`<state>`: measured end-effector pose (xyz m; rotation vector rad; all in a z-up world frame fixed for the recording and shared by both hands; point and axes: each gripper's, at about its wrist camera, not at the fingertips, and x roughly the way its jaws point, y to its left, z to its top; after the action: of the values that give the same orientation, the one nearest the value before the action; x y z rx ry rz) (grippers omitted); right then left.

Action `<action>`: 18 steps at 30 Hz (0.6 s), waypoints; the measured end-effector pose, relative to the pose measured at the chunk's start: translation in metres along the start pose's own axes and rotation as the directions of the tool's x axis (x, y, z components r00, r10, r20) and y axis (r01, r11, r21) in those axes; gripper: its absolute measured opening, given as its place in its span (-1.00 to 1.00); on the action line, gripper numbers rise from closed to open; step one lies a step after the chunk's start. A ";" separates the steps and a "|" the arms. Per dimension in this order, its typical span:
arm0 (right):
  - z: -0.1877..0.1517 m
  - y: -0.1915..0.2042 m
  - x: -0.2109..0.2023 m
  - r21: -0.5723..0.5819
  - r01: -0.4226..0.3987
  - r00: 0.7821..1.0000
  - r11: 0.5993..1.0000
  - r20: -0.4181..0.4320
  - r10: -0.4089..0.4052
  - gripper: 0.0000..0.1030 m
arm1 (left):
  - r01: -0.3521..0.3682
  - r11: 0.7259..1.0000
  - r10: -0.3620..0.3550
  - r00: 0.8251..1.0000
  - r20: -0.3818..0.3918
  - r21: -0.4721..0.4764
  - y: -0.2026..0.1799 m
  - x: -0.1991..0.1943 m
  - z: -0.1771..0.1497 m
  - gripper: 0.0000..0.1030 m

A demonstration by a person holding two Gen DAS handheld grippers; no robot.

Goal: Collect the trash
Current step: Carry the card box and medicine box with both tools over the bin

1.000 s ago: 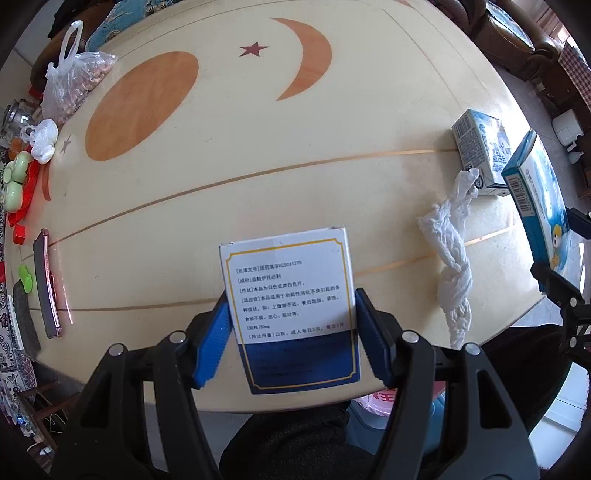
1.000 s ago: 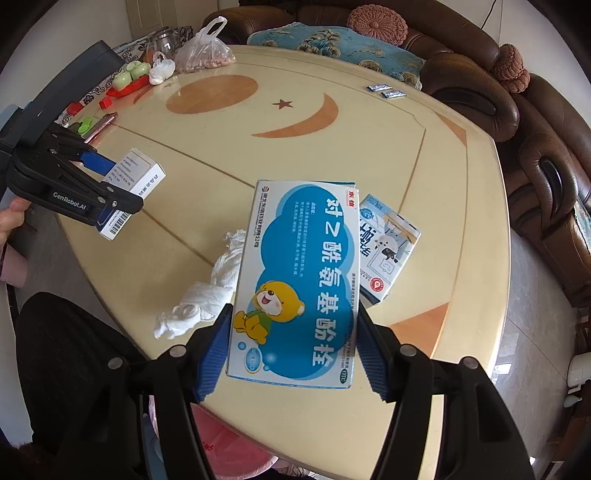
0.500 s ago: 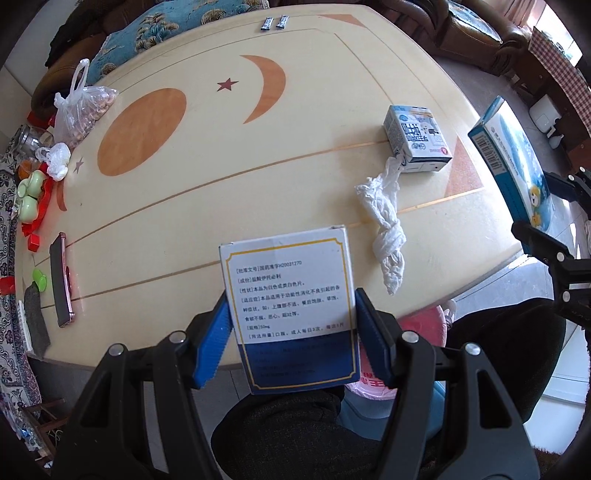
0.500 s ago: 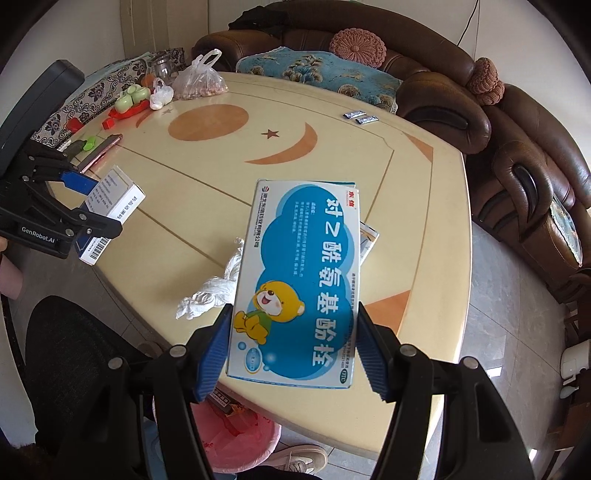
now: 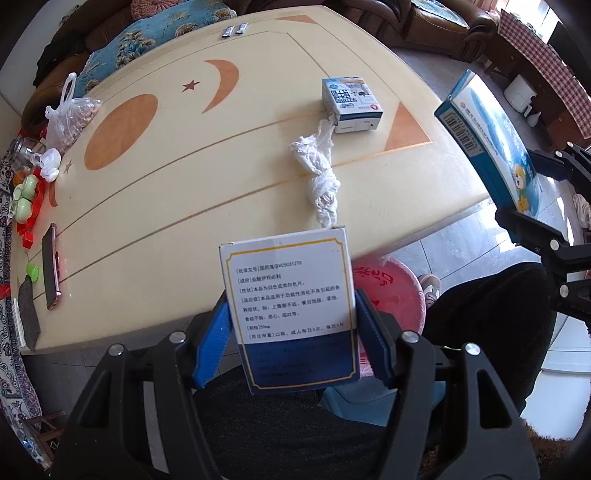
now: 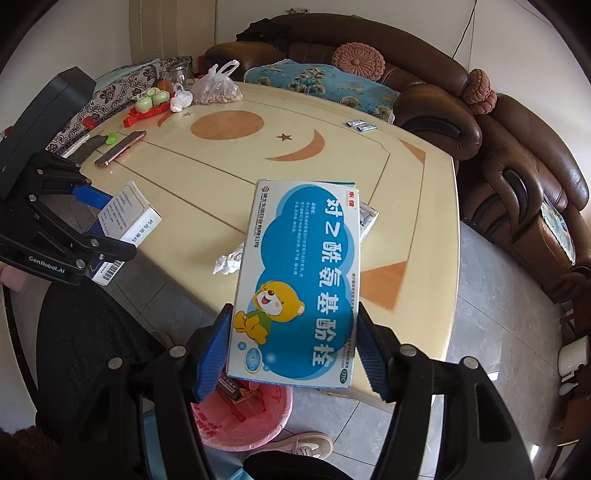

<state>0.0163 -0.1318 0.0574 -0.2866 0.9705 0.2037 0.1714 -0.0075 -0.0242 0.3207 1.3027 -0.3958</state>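
Note:
My left gripper (image 5: 291, 339) is shut on a white and navy medicine box (image 5: 290, 306), held past the near edge of the cream table (image 5: 184, 206). My right gripper (image 6: 291, 343) is shut on a blue box with a cartoon bear (image 6: 295, 280); that box (image 5: 491, 147) shows at the right in the left wrist view. A bin with a pink liner (image 6: 243, 417) stands on the floor below both boxes, and its rim (image 5: 391, 288) peeks out behind the white box. A twisted white tissue (image 5: 319, 173) and a small blue and white carton (image 5: 351, 105) lie on the table.
At the table's left side lie a phone (image 5: 50, 266), a bag of nuts (image 5: 72, 114), green and red items (image 5: 26, 199) and a jar. Two sachets (image 5: 234, 30) lie at the far edge. A brown sofa (image 6: 498, 129) wraps behind. A person's dark-clothed legs (image 6: 85, 339) and a shoe (image 6: 299, 445) are near the bin.
Both grippers, each still holding its box, have pulled back from over the table to beyond its near edge and risen. The pink-lined bin has come into view beneath them.

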 end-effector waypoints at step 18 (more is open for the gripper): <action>-0.105 0.052 0.018 0.053 -0.079 0.992 0.995 -0.091 0.083 0.19 | 0.122 0.992 -0.122 0.992 -0.024 0.024 -0.054 0.066 -0.085 0.23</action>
<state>-0.0713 -0.1161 -0.0214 -0.2126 1.0793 0.2417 0.0876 -0.0242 -0.1088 0.2680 1.3437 -0.5136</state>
